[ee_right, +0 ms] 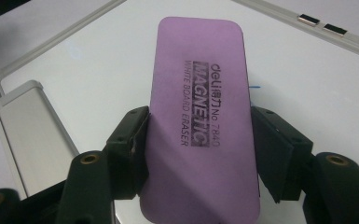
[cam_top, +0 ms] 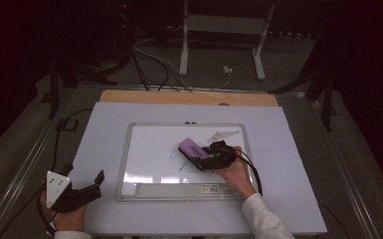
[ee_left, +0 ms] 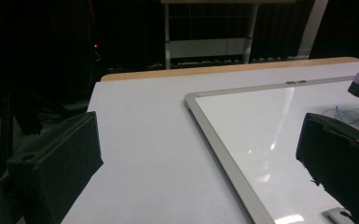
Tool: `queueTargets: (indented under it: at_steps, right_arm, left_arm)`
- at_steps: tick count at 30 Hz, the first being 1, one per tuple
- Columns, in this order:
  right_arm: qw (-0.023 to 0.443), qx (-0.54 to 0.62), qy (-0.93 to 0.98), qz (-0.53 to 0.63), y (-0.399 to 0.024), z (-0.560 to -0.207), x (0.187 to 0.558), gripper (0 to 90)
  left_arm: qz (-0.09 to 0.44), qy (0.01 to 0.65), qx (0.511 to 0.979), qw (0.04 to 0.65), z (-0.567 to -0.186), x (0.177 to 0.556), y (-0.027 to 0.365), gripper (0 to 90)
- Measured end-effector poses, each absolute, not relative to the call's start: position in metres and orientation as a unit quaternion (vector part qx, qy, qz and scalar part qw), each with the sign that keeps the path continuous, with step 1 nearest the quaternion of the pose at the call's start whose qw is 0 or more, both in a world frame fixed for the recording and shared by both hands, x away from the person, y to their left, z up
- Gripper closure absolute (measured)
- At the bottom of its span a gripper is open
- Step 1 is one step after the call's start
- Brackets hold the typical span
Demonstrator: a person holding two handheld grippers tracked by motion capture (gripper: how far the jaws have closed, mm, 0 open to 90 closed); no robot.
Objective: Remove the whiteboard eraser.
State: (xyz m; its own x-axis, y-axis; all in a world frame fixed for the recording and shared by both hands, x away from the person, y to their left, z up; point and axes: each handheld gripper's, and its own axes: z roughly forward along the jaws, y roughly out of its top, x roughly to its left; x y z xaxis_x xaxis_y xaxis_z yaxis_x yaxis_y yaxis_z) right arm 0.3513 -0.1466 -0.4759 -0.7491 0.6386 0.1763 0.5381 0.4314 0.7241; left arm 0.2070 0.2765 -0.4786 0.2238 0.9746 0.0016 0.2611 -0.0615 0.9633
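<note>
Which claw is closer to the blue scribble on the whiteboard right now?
Right. The right claw holds the purple eraser just beside the blue scribble; the left claw is off the whiteboard, near the table's left edge.

tongs: black, grey three-cornered plate | cable: black | sleeve: white

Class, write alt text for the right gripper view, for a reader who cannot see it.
A purple magnetic whiteboard eraser is clamped between the two black jaws of the right claw, held over a whiteboard. A short blue ink mark peeks out beside the eraser, and the board's metal pen tray runs along the left.
</note>
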Motion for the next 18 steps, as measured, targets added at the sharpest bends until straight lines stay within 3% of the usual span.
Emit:
queueTargets:
  at_steps: [18]
  right_arm:
    - [0.054,0.306,0.878,0.365,-0.132,-0.491,0.343,41.0]
  left_arm:
    - [0.376,0.496,0.623,0.474,-0.479,0.207,0.277,0.7]
